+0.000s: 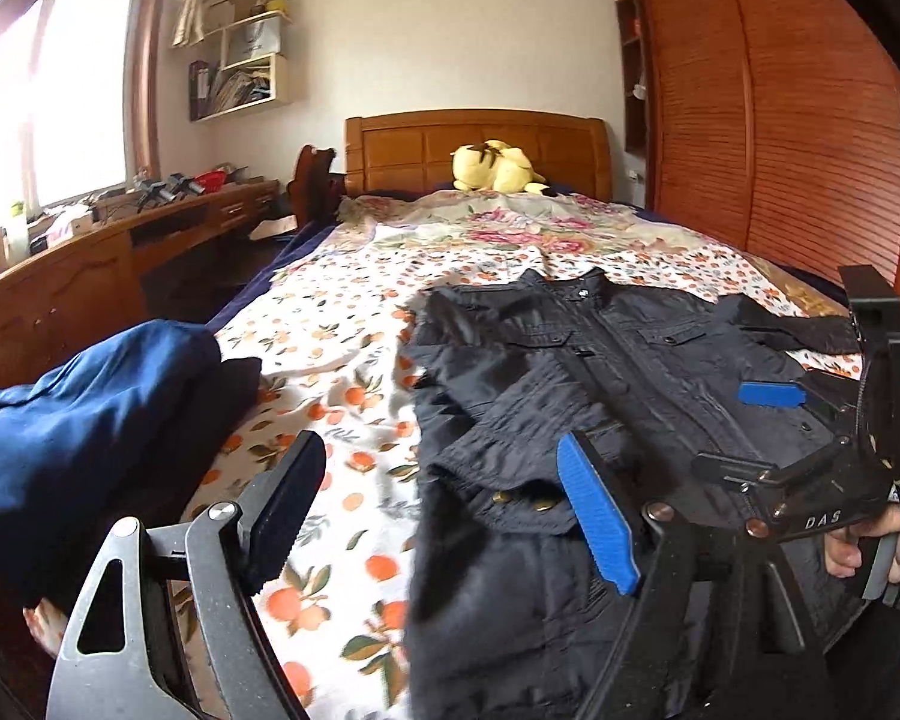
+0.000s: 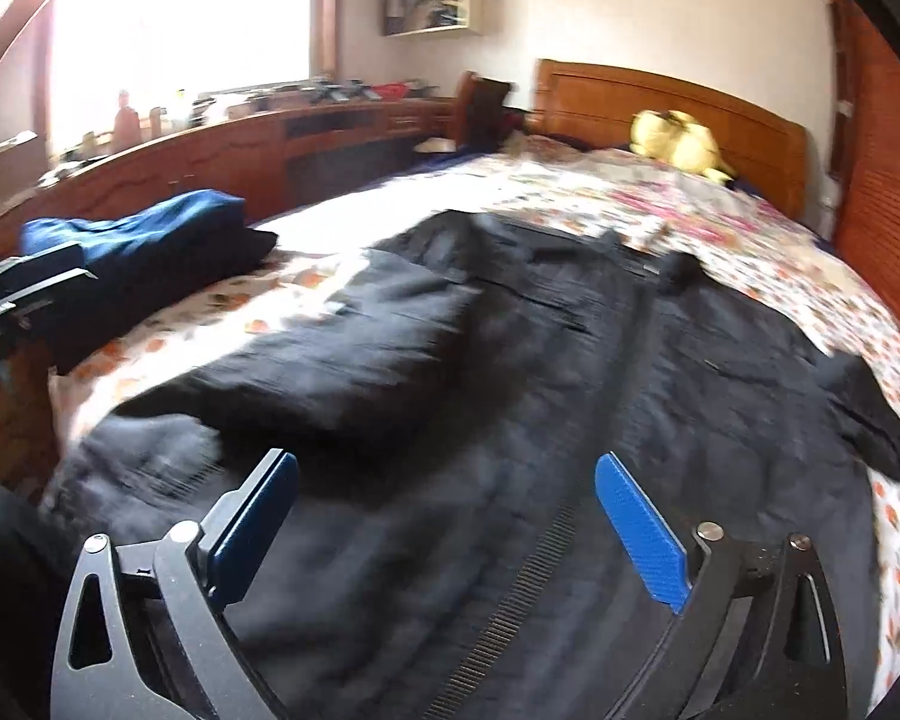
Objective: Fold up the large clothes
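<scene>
Left wrist view: black jacket (image 1: 600, 372) lies flat on the bed (image 1: 342, 324), front up, collar toward the headboard (image 1: 474, 144).
Left gripper (image 1: 450, 504) gapes wide over the jacket's near left edge, holding nothing; right gripper (image 2: 450, 516) hovers wide above its hem; blue clothes (image 1: 84, 420) sit at the bed's left edge.

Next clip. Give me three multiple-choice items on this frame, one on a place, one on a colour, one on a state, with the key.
1. Where does the yellow plush toy lie?
A. by the headboard
B. on the desk
C. on the black jacket

2. What colour is the folded cloth beside the black jacket?
A. red
B. blue
C. white

3. How does the left gripper stand?
A. shut on the jacket
B. shut on nothing
C. open

Key: 1 A, it rests against the headboard; 2 B, plainly blue; 3 C, its pads stand wide apart.
</scene>
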Tool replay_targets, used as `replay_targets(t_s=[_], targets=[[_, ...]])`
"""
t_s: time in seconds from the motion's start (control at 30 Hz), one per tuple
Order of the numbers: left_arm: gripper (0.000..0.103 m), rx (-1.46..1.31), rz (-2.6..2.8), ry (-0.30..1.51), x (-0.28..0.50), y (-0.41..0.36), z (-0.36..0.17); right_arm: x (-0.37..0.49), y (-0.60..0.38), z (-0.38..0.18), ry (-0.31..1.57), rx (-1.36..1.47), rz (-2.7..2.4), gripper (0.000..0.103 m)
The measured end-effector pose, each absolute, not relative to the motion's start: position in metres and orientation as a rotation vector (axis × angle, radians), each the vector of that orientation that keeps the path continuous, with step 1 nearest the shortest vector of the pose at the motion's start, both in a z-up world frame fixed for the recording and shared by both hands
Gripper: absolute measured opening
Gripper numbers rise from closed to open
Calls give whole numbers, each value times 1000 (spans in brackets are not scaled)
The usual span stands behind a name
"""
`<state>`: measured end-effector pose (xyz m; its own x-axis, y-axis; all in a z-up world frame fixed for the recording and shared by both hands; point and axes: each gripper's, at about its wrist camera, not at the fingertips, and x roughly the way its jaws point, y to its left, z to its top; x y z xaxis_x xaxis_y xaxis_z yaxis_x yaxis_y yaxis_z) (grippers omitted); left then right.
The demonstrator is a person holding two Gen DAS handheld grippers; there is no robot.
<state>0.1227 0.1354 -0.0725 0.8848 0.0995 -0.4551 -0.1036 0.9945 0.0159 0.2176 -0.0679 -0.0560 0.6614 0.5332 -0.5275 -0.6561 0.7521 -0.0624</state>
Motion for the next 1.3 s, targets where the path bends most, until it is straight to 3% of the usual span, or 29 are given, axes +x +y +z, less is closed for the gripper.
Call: replay_targets(t_s=[0.33,0.53,0.63,0.67,0.77,1.07,1.3], targets=[[80,-69,163,471,103,177,-76,225,7,-54,560,-419,788,85],[80,-82,169,472,98,186,-80,240,27,-84,651,-583,787,60],[80,-81,165,470,98,186,-80,245,23,-80,644,-578,785,37],[80,-79,161,470,98,186,-81,247,19,-76,628,-579,764,22],[80,-73,152,472,101,183,-82,242,7,-63,587,-537,733,14],[80,-58,100,480,115,158,-81,229,-102,-11,441,-330,606,11],[80,-39,64,478,122,137,-80,205,-184,-6,403,-210,482,11]])
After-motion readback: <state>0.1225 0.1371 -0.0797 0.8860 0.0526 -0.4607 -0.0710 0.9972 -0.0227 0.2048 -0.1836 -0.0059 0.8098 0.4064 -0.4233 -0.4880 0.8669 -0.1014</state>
